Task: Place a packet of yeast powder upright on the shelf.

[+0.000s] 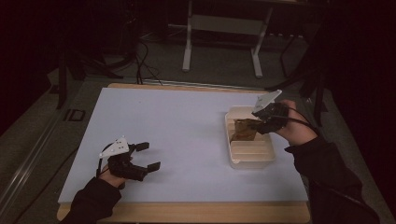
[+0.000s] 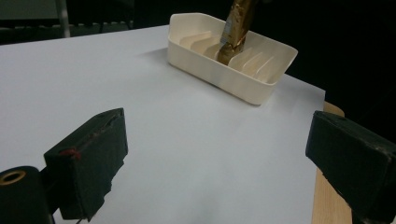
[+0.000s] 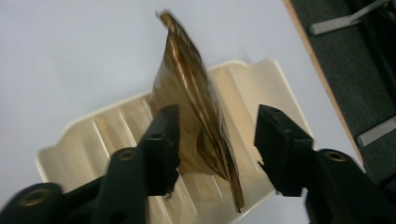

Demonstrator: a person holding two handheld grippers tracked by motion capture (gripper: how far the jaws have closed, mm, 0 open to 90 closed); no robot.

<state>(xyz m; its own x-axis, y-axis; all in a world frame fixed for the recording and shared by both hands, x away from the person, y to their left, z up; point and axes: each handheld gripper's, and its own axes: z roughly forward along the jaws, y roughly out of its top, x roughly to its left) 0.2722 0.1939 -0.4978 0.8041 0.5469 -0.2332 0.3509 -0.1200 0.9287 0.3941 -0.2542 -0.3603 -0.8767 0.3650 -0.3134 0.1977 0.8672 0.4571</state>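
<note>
A flat brown-and-gold packet (image 1: 243, 129) stands on edge in a cream slotted tray (image 1: 250, 158) at the table's right. My right gripper (image 1: 261, 122) reaches over the tray's far end. In the right gripper view its jaws straddle the packet (image 3: 191, 102): the packet leans against the left jaw and a gap shows before the right one, so the right gripper (image 3: 217, 116) is open. My left gripper (image 1: 148, 156) rests open near the front left with nothing between its jaws. The left gripper view looks past those jaws (image 2: 224, 140) at the tray (image 2: 233, 81) and the packet (image 2: 236, 28).
A white sheet (image 1: 177, 126) covers the wooden table, whose bare edge (image 1: 196, 212) shows along the front. Beyond the table's far edge stand a metal frame's legs (image 1: 187, 51) and cables on a dark floor.
</note>
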